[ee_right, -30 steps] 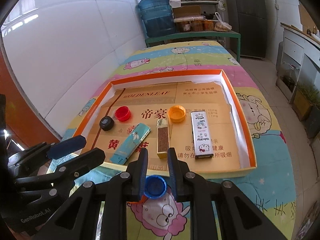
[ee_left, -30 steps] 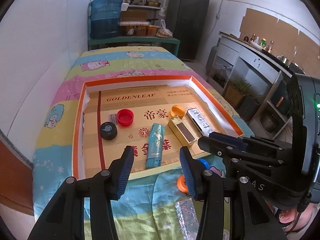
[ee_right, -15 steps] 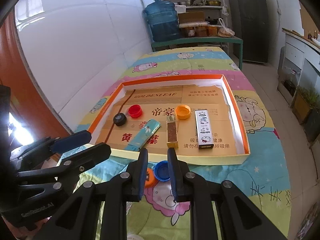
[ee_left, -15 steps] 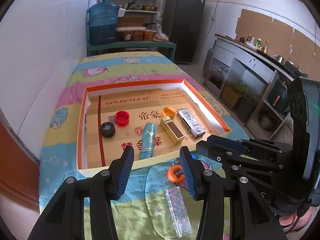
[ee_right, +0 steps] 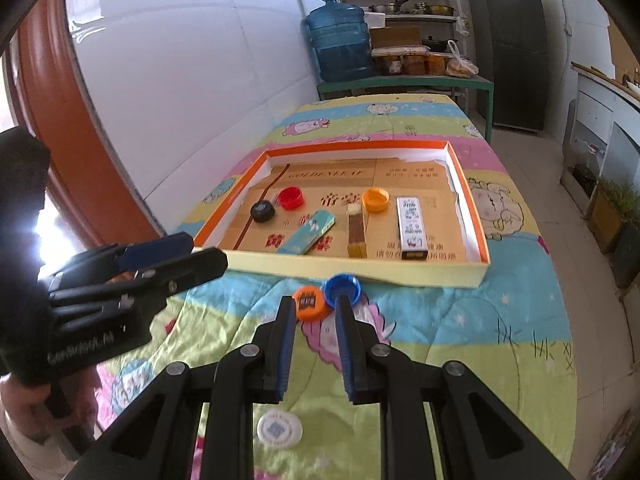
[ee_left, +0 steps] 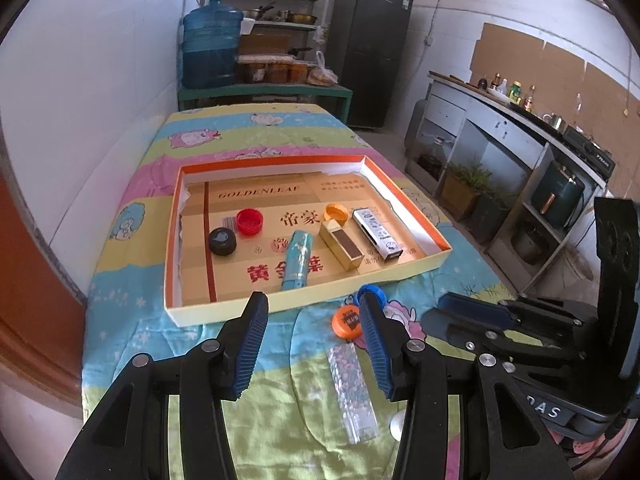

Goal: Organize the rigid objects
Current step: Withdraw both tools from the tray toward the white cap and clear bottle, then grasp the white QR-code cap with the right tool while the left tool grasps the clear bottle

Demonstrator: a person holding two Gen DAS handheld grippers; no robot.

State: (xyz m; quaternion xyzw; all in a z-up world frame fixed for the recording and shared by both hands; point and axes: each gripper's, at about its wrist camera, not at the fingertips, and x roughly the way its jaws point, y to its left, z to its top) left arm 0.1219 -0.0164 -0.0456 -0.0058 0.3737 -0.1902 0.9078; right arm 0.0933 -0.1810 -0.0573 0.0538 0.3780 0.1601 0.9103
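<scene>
While the blue cap [ee_right: 342,289] and orange cap [ee_right: 310,303] lie touching on the desk [ee_right: 460,320] just outside the tray [ee_right: 360,270], my right claw [ee_right: 314,316] hangs clenched and empty above them; my left claw [ee_left: 312,320] hangs released, empty.

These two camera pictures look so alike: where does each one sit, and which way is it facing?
Left wrist view: sits on the left hand-held gripper, looking forward and down along its open fingers at the orange-rimmed tray; the right hand-held gripper shows at right.
Right wrist view: sits on the right hand-held gripper, jaws nearly together and empty, facing the same tray; the left hand-held gripper and a hand show at left.
Shared: the tray, the blue cap and the orange cap on the blanket.
</scene>
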